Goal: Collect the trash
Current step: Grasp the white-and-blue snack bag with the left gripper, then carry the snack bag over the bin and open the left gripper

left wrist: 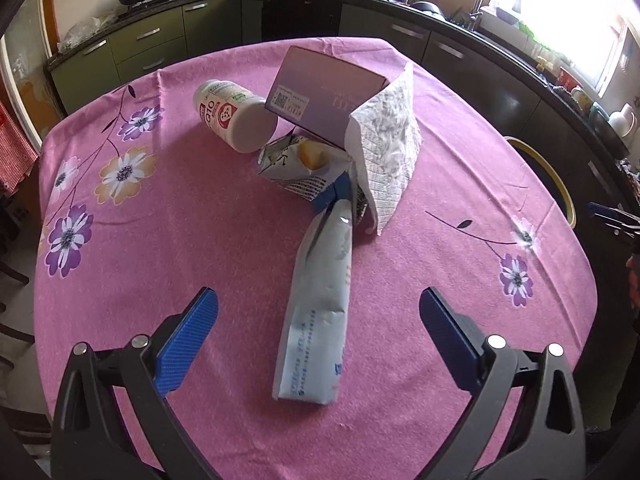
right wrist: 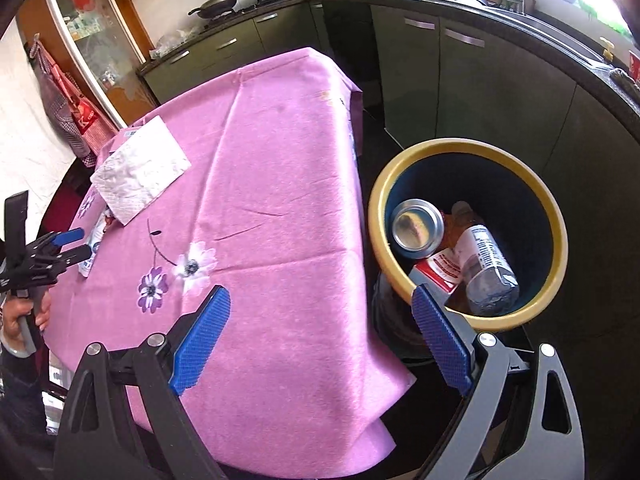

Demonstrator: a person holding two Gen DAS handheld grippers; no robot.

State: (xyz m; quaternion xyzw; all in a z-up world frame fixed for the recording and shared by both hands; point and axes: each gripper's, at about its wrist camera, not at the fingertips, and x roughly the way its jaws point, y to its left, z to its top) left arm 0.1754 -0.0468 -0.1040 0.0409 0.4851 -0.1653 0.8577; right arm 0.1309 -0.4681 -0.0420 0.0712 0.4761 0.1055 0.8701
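Observation:
On the pink flowered tablecloth point(left wrist: 180, 216) lies a heap of trash: a long pale blue packet point(left wrist: 320, 312), a crumpled snack bag point(left wrist: 296, 168), a white bottle point(left wrist: 232, 116) on its side, a purple box point(left wrist: 320, 96) and a white patterned paper wrapper point(left wrist: 390, 152). My left gripper point(left wrist: 318, 304) is open, its blue pads on either side of the long packet and clear of it. My right gripper point(right wrist: 320, 304) is open and empty over the table's edge, beside the yellow-rimmed bin point(right wrist: 560, 240). In the bin lie a can point(right wrist: 418, 228), a bottle point(right wrist: 486, 264) and a red-and-white carton point(right wrist: 442, 270).
Dark kitchen cabinets and a worktop point(left wrist: 440, 40) with pans curve behind the table. The bin rim point(left wrist: 556, 184) shows past the table's right edge. The left gripper point(right wrist: 60, 248) and the hand holding it appear at the left of the right wrist view, near the paper wrapper point(right wrist: 140, 172).

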